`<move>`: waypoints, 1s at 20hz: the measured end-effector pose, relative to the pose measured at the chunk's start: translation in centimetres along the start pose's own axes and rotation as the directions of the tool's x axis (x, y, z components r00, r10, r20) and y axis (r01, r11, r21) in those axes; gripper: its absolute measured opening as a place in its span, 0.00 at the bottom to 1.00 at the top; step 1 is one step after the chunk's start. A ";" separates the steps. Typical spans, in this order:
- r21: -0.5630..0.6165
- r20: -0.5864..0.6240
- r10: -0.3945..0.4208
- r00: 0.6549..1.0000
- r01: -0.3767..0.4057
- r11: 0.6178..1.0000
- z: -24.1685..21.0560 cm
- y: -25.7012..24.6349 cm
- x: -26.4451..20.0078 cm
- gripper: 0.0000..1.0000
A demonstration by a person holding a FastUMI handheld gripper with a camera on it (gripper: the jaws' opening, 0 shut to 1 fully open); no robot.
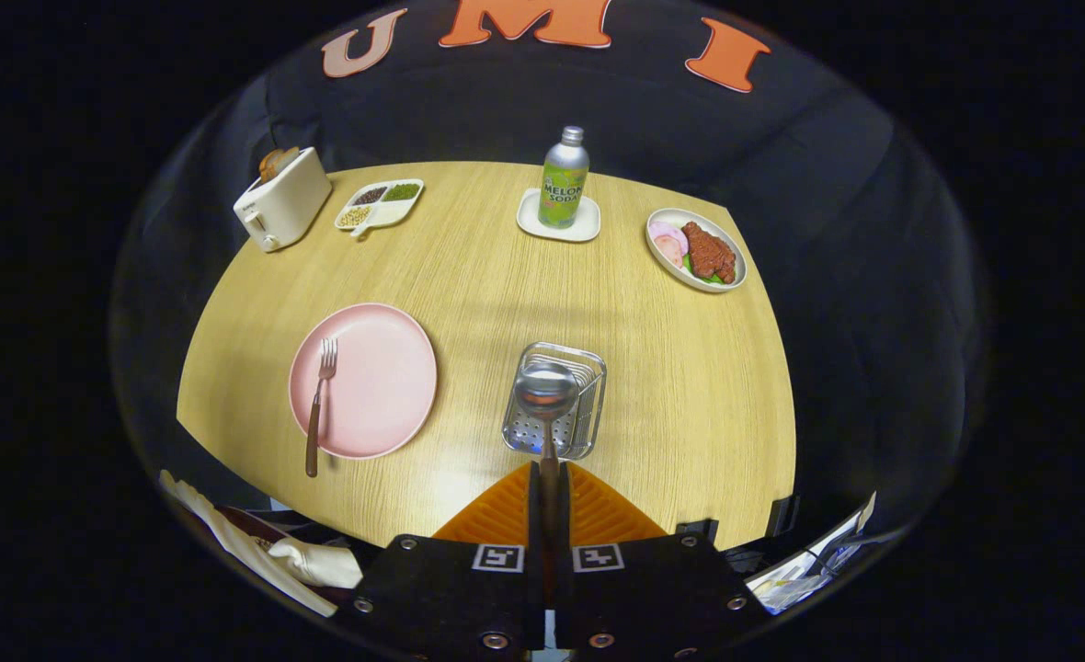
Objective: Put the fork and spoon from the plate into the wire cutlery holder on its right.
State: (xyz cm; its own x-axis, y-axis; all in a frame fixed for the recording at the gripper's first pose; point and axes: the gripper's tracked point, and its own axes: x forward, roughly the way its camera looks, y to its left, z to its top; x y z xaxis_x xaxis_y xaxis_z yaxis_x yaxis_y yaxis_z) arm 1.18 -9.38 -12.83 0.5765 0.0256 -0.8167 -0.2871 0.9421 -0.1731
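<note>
Jaws tight on slim spoon (547, 395) handle, shiny round bowl over perforated wire holder (556, 400) beside smooth pink plate (386, 368).

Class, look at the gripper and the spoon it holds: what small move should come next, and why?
Probably lower the spoon into the wire cutlery holder and open. The gripper is shut on the spoon's handle, its bowl poised over the holder; the fork waits on the pink plate.

The spoon (547, 395) handle was mostly hidden between the closed fingers of the gripper (548, 478), and its bowl covered part of the wire cutlery holder (588, 405). The food in the divided dish (380, 204) was too small to tell.
</note>
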 end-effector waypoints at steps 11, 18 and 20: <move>-0.020 -0.233 0.011 0.972 -0.016 1.000 0.4 0.0 5.1 0.05; -0.012 -0.194 -0.009 0.981 0.006 1.000 1.5 -0.2 5.4 0.14; -0.017 -0.144 -0.018 0.989 0.016 1.000 2.1 -0.2 4.5 0.20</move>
State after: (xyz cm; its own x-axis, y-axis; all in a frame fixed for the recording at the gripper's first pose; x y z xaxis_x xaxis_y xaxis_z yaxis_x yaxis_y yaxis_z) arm 5.47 -8.72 -15.34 0.4650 -0.0400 -0.8844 -0.2911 0.9365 -0.1954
